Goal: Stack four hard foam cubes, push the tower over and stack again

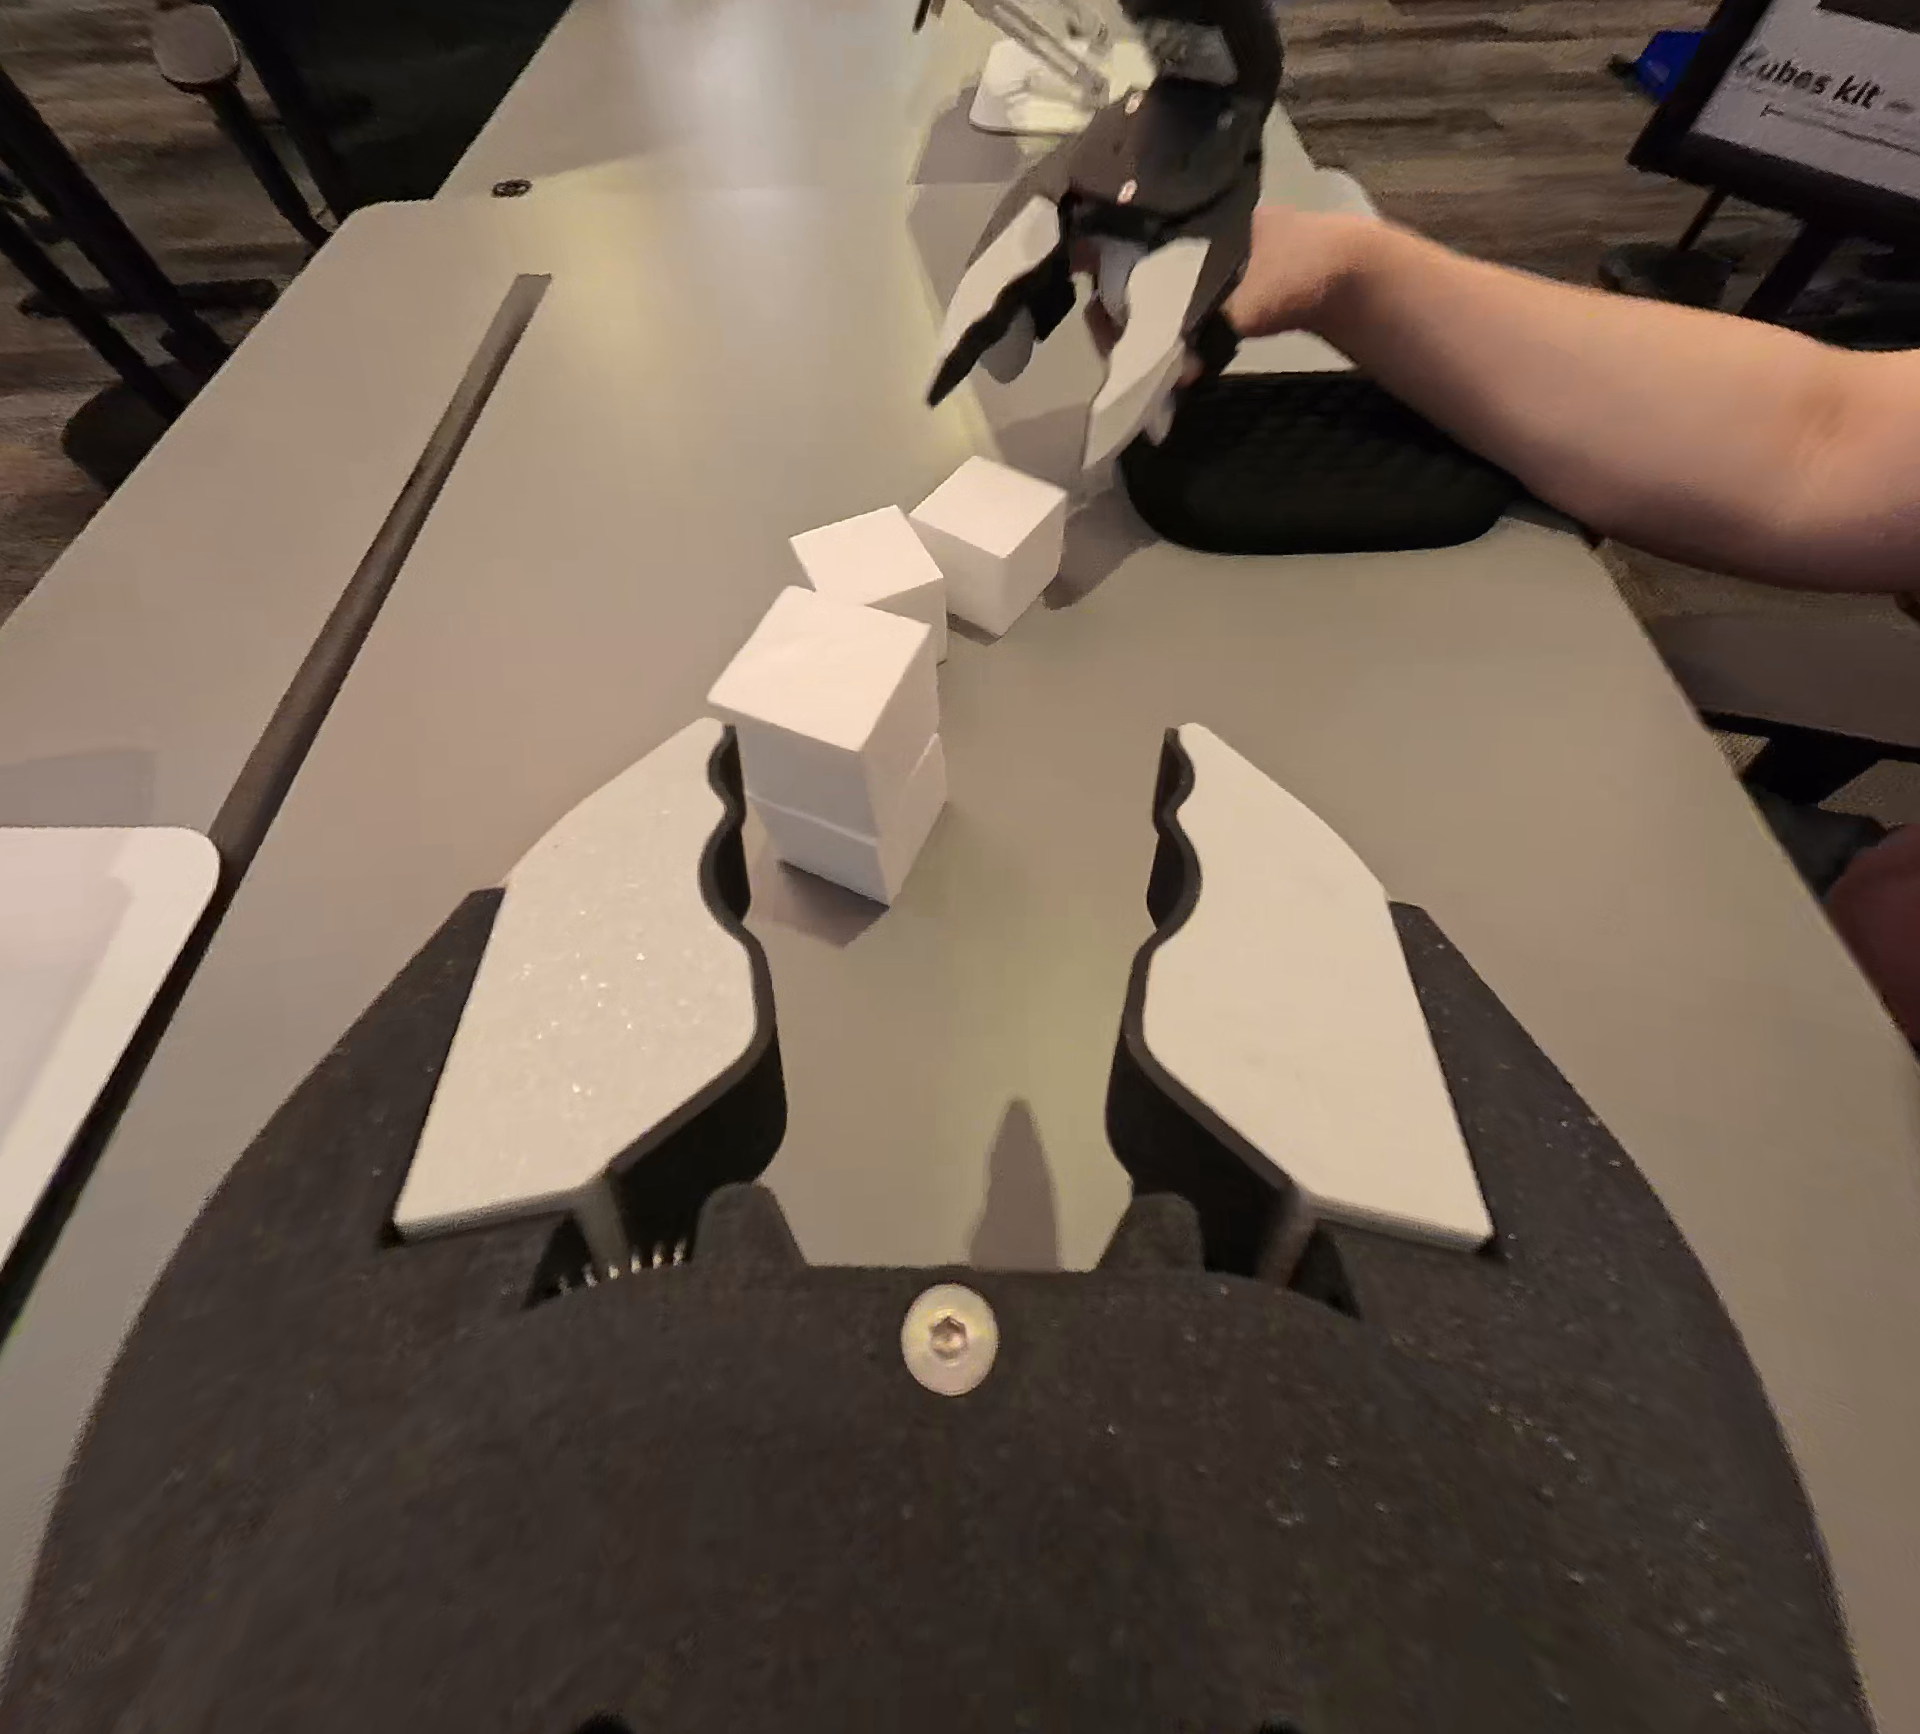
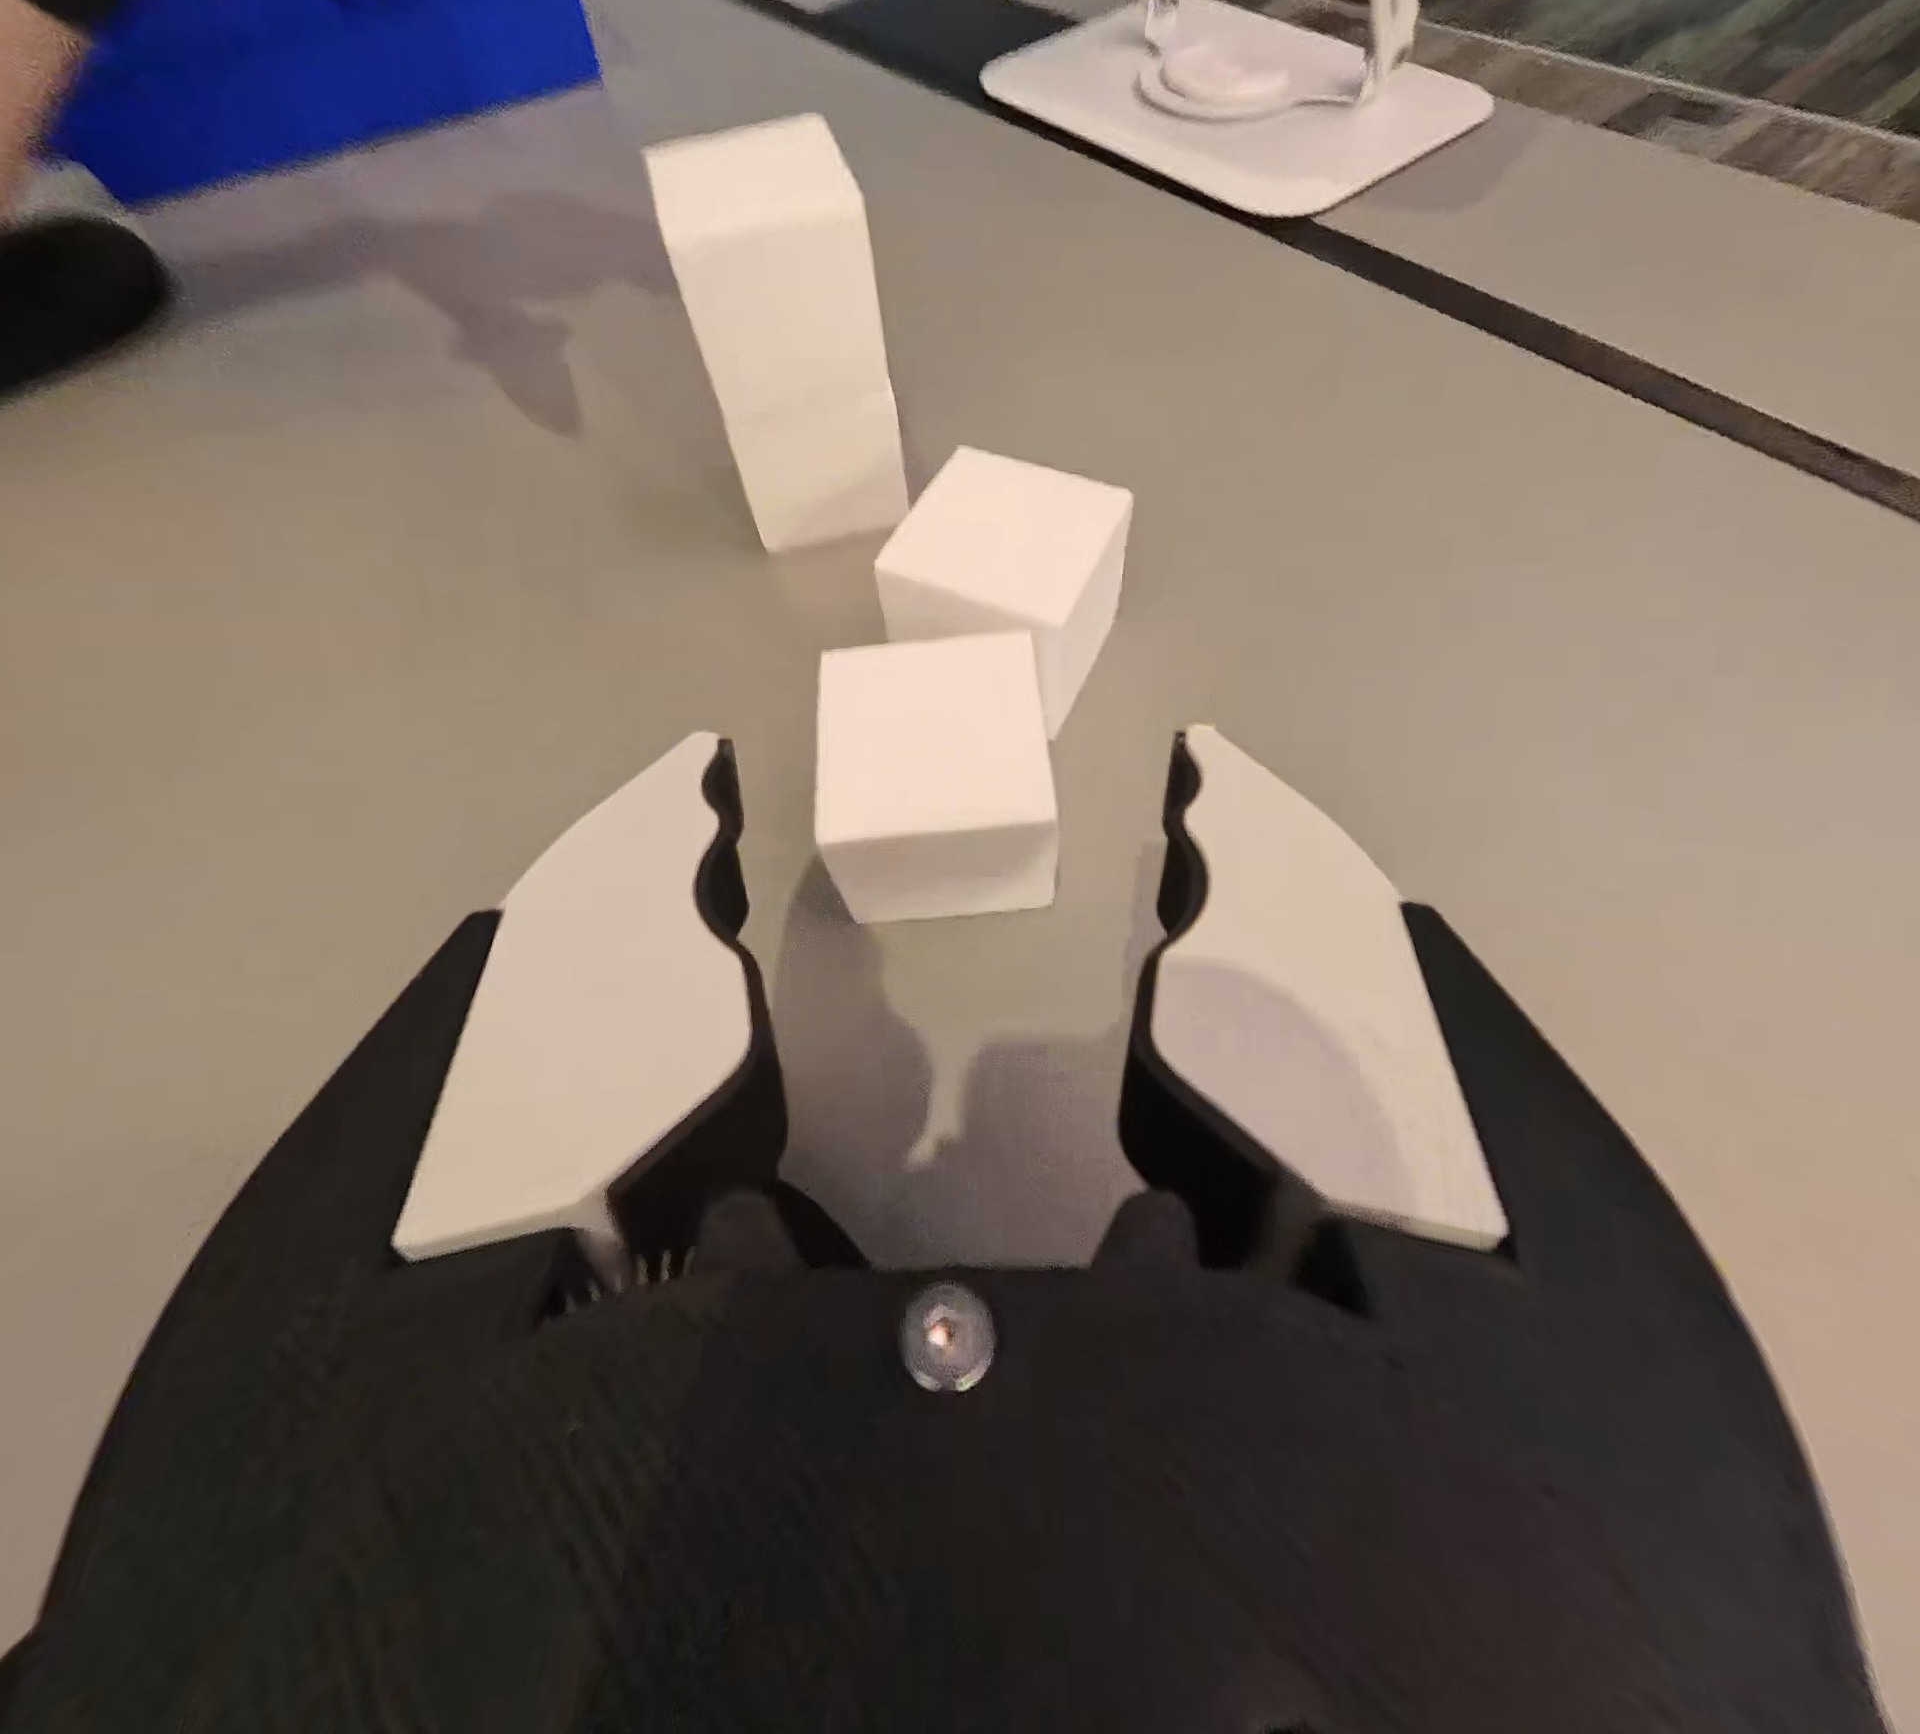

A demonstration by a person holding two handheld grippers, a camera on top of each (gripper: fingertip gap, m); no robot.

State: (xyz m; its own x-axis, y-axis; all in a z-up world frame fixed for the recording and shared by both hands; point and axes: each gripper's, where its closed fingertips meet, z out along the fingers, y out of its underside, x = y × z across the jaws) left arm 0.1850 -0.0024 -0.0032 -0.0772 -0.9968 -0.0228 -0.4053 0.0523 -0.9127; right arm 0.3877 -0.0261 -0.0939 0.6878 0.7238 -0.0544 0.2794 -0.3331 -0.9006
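Left gripper (image 1: 951, 837), white-fingered on black body, spread wide and empty, a two-high stack of white hard foam cubes (image 1: 836, 749) just ahead by its left fingertip, mid grey tabletop (image 1: 1299, 749). Beyond lie two loose white foam cubes (image 1: 992, 552), touching, toward the right edge. Right gripper (image 2: 951, 837) likewise gapes empty, the nearer loose cube between its tips.

I see four white foam cubes on the grey table (image 2: 312, 645); two stacked (image 2: 779, 334), the upper one slightly askew; two loose cubes, one (image 2: 1003, 567) just beside another (image 2: 930, 765), the farther one turned at an angle.
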